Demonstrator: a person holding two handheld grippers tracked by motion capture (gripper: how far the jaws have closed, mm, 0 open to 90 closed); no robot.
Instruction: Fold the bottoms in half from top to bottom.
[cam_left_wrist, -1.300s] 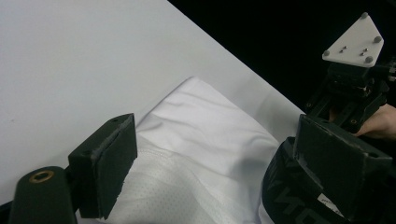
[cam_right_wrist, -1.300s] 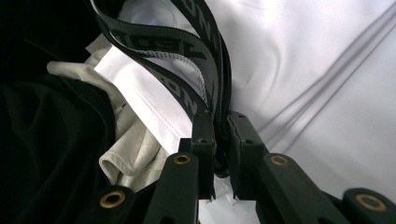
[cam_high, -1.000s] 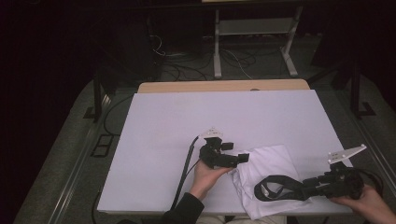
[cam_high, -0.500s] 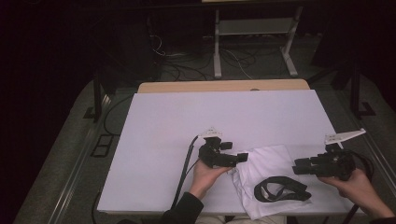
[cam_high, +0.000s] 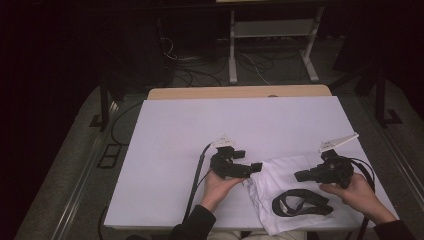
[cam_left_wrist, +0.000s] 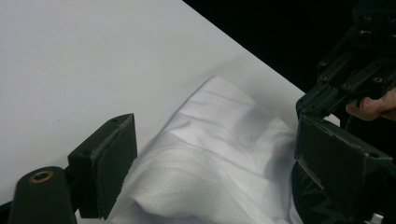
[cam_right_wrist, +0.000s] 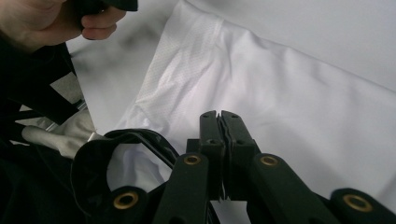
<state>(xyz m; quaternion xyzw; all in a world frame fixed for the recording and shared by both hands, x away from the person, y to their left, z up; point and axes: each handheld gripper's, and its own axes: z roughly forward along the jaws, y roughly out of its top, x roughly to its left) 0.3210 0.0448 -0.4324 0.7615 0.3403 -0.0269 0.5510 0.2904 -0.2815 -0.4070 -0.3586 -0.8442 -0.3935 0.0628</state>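
A white garment (cam_high: 272, 175) with a black neck band (cam_high: 300, 204) lies crumpled at the near right of the white table (cam_high: 225, 120). My left gripper (cam_high: 255, 167) rests at the garment's left edge. In the left gripper view its jaws stand wide open (cam_left_wrist: 219, 182), and the white cloth (cam_left_wrist: 224, 149) bunches loosely between them, unpressed. My right gripper (cam_high: 300, 176) hovers over the garment's right part, beyond the band. Its jaws have just been closing and now meet (cam_right_wrist: 219, 122) with nothing between them. The cloth (cam_right_wrist: 289, 79) and the black band (cam_right_wrist: 93, 158) lie below them.
A black cable (cam_high: 197, 175) trails from the left gripper to the table's near edge. A wooden tabletop edge (cam_high: 240, 92) shows behind the white sheet. A metal stand (cam_high: 270, 45) and loose cables sit on the dark floor beyond. The garment hangs slightly over the near edge.
My right gripper has moved away from the black band, up the picture and to the right, and its jaws have closed empty. The left gripper has stayed put.
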